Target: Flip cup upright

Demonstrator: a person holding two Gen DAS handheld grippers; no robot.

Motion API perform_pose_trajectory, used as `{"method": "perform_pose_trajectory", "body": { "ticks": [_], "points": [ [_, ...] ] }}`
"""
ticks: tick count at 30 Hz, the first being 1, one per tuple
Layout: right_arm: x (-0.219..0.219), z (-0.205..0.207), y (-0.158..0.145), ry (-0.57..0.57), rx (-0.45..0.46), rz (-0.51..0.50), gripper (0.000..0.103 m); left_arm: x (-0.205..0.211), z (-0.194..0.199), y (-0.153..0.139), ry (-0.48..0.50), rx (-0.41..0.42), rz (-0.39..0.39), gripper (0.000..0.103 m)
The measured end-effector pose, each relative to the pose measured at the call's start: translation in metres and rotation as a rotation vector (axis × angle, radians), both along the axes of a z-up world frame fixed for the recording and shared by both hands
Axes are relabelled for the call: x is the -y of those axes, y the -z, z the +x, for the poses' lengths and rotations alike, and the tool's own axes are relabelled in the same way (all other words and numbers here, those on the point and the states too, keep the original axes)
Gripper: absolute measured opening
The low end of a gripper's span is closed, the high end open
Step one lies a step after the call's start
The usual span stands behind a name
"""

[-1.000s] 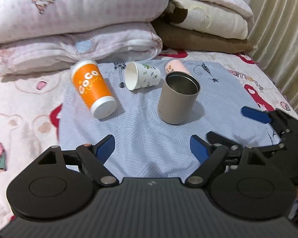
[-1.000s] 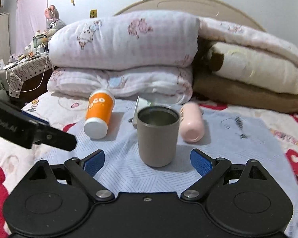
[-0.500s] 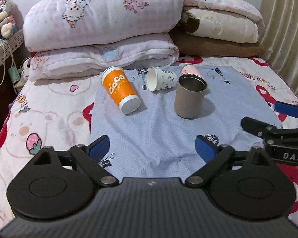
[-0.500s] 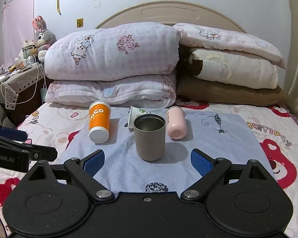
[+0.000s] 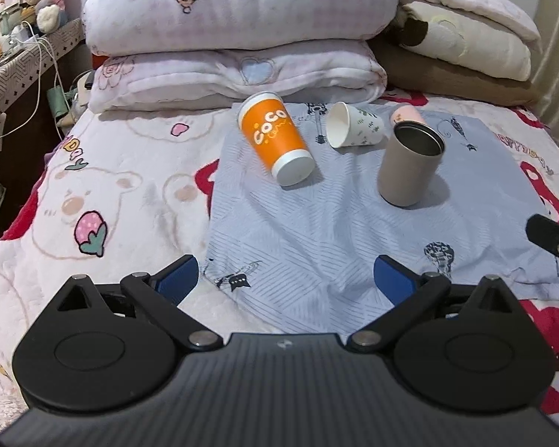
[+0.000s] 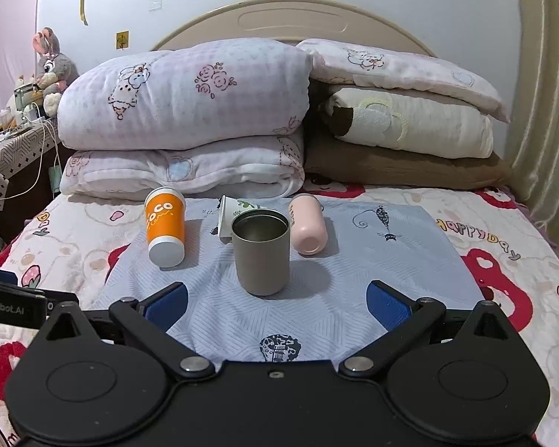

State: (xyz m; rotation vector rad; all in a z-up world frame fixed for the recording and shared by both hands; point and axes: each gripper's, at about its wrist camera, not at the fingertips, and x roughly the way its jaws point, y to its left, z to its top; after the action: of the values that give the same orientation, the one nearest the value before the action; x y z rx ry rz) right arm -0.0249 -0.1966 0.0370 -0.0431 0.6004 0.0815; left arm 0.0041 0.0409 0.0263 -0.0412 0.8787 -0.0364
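- Orange paper, a white base turned toward me: the Coco cup (image 5: 273,140) lies on its side on the grey cloth (image 5: 316,246), at about 11 o'clock from my left gripper (image 5: 285,277) and well apart from it.
- Both tools stand wide and carry nothing; my right gripper (image 6: 275,300) faces the grey tumbler (image 6: 261,251), which stands upright with its mouth open.
- A white paper cup (image 5: 354,130) lies tipped at 12 o'clock, mouth to the left, and a pink bottle (image 6: 308,227) lies on its side just behind the tumbler at 1 o'clock in the right view.
- Which cup the task means I cannot tell; three vessels are down.
- I judge the paper cups light and thin-walled, easy to crush, so a soft squeeze across the middle of the body suits them, not the rim.
- The orange one looks smooth and tapered; I expect it to slip toward its narrow end, so I would close nearer the wide top.
- The bedding under the cloth is soft, so I reckon a cup set down may wobble.
- Folded quilts (image 6: 190,111) are stacked at the headboard, beyond the cups.
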Motion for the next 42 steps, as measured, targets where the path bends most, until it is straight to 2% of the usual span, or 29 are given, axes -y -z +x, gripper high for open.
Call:
{"method": "perform_pose_trajectory", "body": {
  "ticks": [3, 16, 22, 42],
  "points": [
    [-0.001, -0.003, -0.001, 0.006, 0.001, -0.003, 0.103, -0.002, -0.002, -0.001, -0.027, 0.020, 0.011, 0.102],
    [0.000, -0.012, -0.002, 0.033, 0.035, 0.002, 0.103, 0.004, -0.014, -0.002, -0.035, 0.077, 0.057, 0.102],
    [0.000, -0.021, -0.005, 0.052, 0.118, 0.008, 0.103, 0.006, -0.017, -0.004, -0.019, 0.103, 0.063, 0.102],
    [-0.005, -0.021, 0.000, 0.042, 0.071, -0.030, 0.103, 0.006, -0.020, -0.006, -0.013, 0.102, 0.055, 0.103]
  ]
}}
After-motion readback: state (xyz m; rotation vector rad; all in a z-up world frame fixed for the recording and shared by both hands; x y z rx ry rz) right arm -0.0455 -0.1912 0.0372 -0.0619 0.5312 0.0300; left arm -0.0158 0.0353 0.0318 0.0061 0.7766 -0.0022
